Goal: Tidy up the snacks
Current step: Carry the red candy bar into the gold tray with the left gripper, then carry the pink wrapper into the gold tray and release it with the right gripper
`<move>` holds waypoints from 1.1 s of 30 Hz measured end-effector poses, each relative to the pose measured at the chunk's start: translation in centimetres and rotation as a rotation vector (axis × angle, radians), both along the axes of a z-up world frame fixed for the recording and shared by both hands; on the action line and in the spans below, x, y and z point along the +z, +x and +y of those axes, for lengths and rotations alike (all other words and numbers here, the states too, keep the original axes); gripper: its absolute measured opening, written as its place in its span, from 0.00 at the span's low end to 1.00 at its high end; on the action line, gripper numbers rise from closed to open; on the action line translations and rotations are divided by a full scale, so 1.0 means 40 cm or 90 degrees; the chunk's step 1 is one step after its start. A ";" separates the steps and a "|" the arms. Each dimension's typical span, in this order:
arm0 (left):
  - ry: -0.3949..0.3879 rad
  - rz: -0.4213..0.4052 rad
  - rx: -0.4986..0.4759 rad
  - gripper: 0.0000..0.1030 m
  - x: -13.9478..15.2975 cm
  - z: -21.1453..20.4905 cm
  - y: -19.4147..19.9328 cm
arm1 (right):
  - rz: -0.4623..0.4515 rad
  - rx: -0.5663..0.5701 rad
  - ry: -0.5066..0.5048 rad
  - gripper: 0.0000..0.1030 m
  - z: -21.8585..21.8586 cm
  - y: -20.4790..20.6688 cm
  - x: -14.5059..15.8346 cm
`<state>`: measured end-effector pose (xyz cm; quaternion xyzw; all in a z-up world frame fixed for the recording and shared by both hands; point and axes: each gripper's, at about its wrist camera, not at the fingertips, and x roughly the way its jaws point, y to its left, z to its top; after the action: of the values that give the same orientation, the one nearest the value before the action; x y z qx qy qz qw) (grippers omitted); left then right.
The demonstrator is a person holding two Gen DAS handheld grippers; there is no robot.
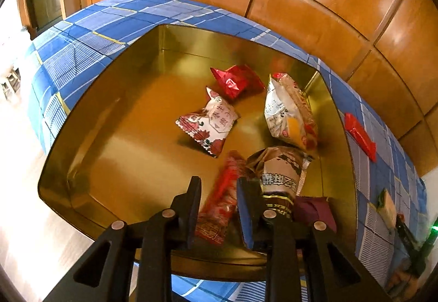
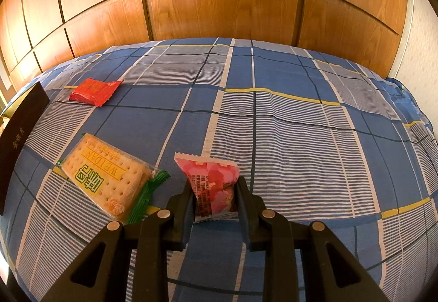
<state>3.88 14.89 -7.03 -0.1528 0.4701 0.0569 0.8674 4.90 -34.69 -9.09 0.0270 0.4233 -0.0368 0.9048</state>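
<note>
A gold tin point(image 1: 90, 165) stands on the blue plaid bed and holds several snack packets. My left gripper point(image 1: 219, 187) hovers over its near side, jaws apart, with a blurred red packet point(image 1: 219, 208) between them; I cannot tell whether it is held or falling. Beside it lie a brown packet point(image 1: 279, 167), a white-and-red packet point(image 1: 210, 124), a red packet point(image 1: 236, 80) and a white packet point(image 1: 287, 110). My right gripper point(image 2: 215, 189) is shut on a pink packet point(image 2: 212, 181) just above the bed. A cracker pack point(image 2: 106, 178) lies to its left.
A red packet point(image 2: 93, 91) lies further back on the bed point(image 2: 301, 137); it also shows right of the tin point(image 1: 360, 136). The tin's dark outer wall point(image 2: 19, 134) is at the left edge. Wooden wall panels point(image 2: 219, 8) stand behind the bed.
</note>
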 end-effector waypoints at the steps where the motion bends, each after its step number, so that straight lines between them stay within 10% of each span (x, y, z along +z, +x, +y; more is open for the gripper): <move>1: 0.005 -0.003 0.003 0.27 0.003 0.001 -0.003 | 0.000 0.000 -0.001 0.27 -0.001 0.001 0.000; 33: 0.125 -0.086 -0.022 0.33 0.096 -0.079 -0.052 | 0.016 0.052 0.046 0.26 0.093 0.006 0.091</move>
<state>1.79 11.74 -3.18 -0.0624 0.4052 0.0771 0.9088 5.16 -30.98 -5.46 0.0418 0.4368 0.0154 0.8985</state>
